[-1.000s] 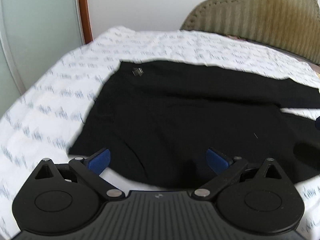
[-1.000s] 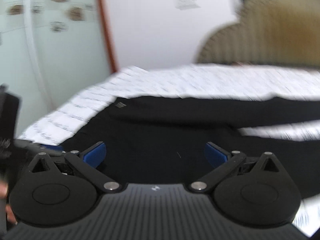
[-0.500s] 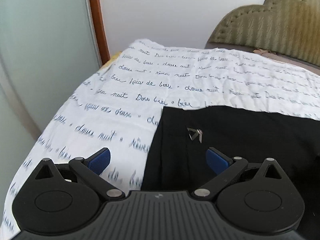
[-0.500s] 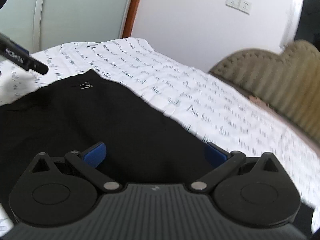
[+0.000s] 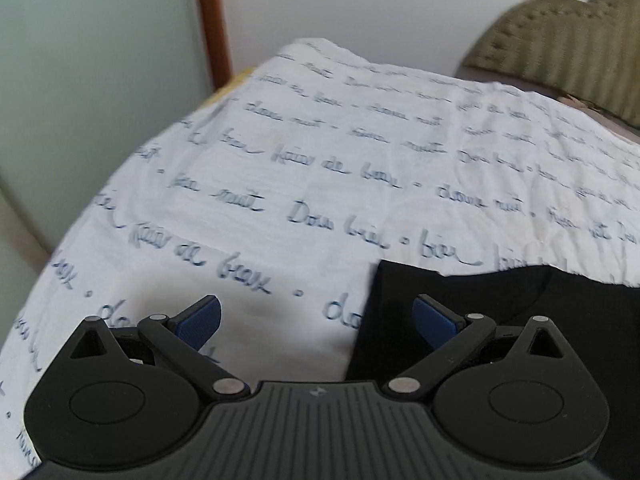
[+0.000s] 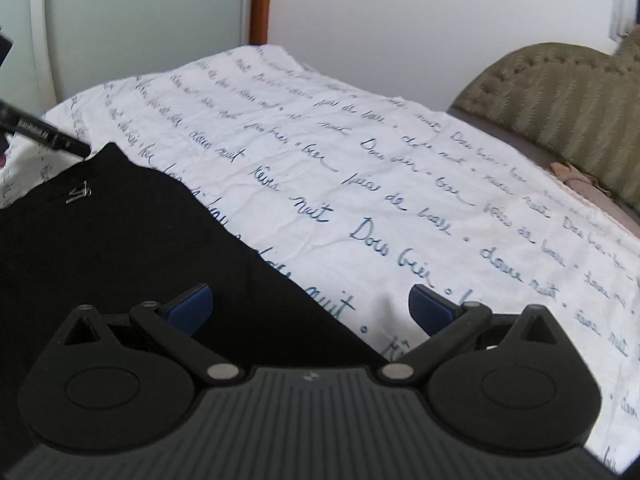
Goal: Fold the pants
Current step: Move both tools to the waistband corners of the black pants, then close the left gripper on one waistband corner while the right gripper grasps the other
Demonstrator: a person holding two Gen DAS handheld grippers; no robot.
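Right tool (image 6: pixel 310 312) wide apart above black pants (image 6: pixel 120 248), white sheet (image 6: pixel 400 184).

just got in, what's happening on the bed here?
A person holds a two-finger tool in each hand over black pants laid flat on a white sheet printed with blue script. Both tools are open and hold nothing. The left tool sits at the corner of the pants, one finger over the sheet, the other over the fabric. The right tool straddles the far edge of the pants further along. No fold has been made; it looks like they are lining up to grab that edge.
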